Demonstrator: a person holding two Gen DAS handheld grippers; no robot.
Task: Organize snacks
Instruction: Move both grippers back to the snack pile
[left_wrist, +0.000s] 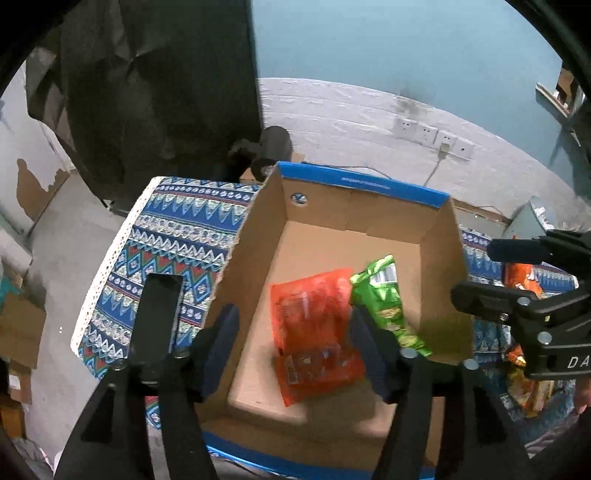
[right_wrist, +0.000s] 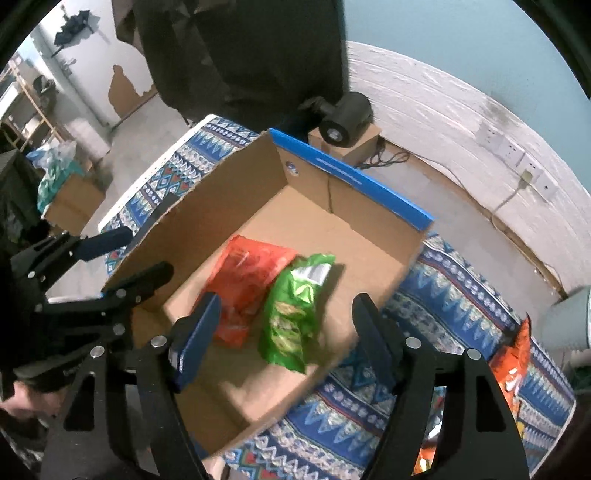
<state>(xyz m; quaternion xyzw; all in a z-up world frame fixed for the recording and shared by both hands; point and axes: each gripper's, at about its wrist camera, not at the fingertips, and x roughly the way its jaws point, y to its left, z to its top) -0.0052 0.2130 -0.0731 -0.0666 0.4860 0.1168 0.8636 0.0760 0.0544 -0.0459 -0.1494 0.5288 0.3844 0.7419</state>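
The left gripper (left_wrist: 295, 332) is seen at the bottom of its own view with its jaws apart and nothing between them, over the near part of an open cardboard box (left_wrist: 439, 258). The right gripper (right_wrist: 286, 325) is likewise held with its jaws apart and empty over the same box; it also appears at the right edge of the left view.

Two snack bags are counted inside the box, lying on its floor side by side and touching. The orange-red bag (left_wrist: 317, 332) is glossy and flat, with small printed pictures near its lower end. The green bag (left_wrist: 388, 306) is crinkled, with a white panel near its top and pictures of pale chips; it leans slightly onto the orange-red one. The box is plain brown inside, with a blue band along its far rim.

The box is set on a cloth (left_wrist: 166, 236) patterned in blue, white and red zigzags with a white lace edge.

In the right view, more snack packets in orange (right_wrist: 513, 362) are shown lying on the cloth at the lower right, outside the box; their number cannot be told. In the left view, the same packets are mostly hidden behind the right gripper. Wall sockets (left_wrist: 432, 134) are shown in both views at the upper right.
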